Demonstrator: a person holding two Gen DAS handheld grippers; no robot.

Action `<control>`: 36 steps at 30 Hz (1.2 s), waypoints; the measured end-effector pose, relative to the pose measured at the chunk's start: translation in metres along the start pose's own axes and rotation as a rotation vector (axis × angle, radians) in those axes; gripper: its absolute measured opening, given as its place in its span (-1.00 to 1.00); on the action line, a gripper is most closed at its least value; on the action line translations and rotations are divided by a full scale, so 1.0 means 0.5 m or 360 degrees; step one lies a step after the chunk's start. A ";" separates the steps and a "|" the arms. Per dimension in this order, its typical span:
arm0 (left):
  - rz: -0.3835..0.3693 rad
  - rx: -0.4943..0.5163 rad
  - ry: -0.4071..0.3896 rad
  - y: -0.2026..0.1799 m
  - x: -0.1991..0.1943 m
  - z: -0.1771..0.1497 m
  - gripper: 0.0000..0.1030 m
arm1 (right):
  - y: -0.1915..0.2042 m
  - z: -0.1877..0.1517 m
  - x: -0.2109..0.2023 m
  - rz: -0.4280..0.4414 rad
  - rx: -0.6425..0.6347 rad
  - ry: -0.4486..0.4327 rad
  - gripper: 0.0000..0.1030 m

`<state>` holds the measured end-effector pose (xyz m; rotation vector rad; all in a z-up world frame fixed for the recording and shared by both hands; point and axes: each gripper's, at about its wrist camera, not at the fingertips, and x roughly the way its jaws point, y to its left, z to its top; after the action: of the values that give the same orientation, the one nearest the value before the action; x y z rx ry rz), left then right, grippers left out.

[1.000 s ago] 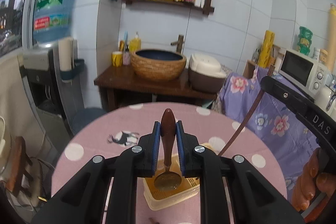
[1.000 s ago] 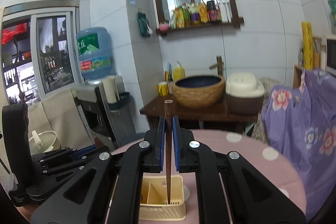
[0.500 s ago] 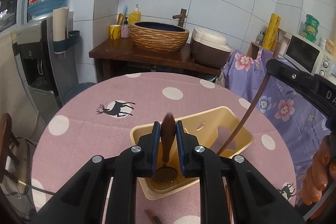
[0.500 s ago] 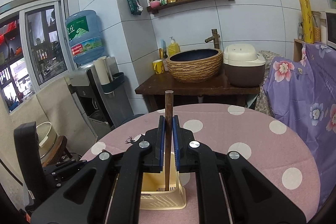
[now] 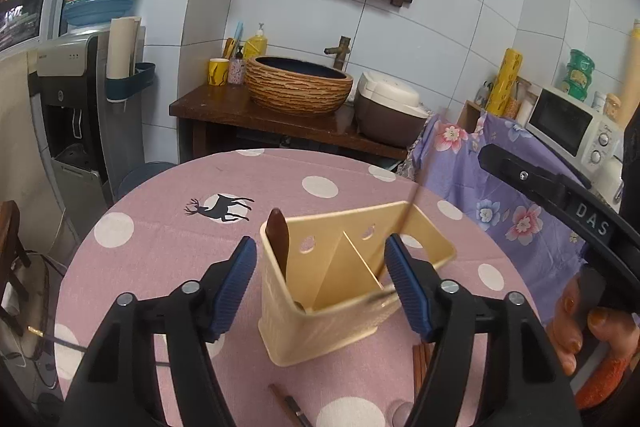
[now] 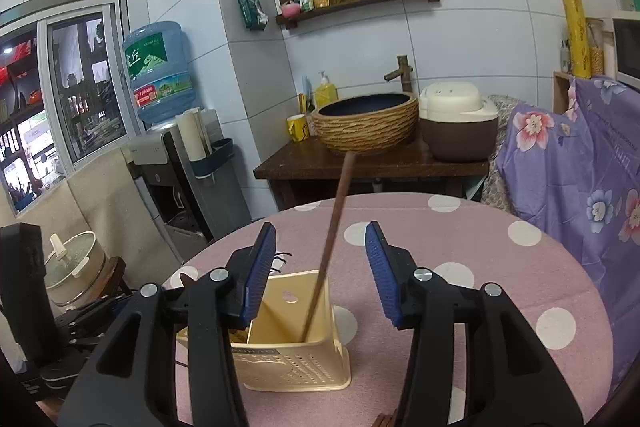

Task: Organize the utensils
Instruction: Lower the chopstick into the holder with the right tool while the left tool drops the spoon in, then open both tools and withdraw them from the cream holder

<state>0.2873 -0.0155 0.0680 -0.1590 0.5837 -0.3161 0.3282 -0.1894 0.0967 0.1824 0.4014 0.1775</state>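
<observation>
Opening over the cream holder (image 5: 320, 311), the jaws of the left gripper (image 5: 320, 281) stand released and widening, nothing pressed between them; the wooden spoon (image 5: 279, 241) stands in the compartment nearest the left jaw, handle up. The right gripper (image 6: 320, 269) is opening too, its jaws clear of the thin chopstick (image 6: 330, 243), which leans in the holder's corner between them. Both utensils look light, stiff and smooth, so a mid-handle pinch should suit. More sticks (image 5: 422, 361) lie flat on the pink tabletop (image 5: 160, 227) beneath the right jaw of the left gripper; they look low, likely to roll
</observation>
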 end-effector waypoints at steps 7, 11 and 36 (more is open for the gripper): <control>0.0035 -0.0083 -0.0017 0.041 -0.051 -0.074 0.38 | 0.001 -0.049 -0.049 -0.0007 -0.0048 0.0002 -0.02; 0.0172 -0.0065 0.0054 0.084 -0.055 -0.125 0.18 | 0.001 -0.092 -0.076 -0.0005 -0.0100 0.0039 -0.02; 0.0393 -0.0015 0.0603 0.231 0.068 -0.211 -0.68 | -0.023 -0.211 -0.111 0.0053 -0.0029 0.0338 0.11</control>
<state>0.2833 0.0753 -0.0639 -0.0340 0.9704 -0.1022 0.2371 -0.1969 0.0193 0.1530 0.6082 0.2345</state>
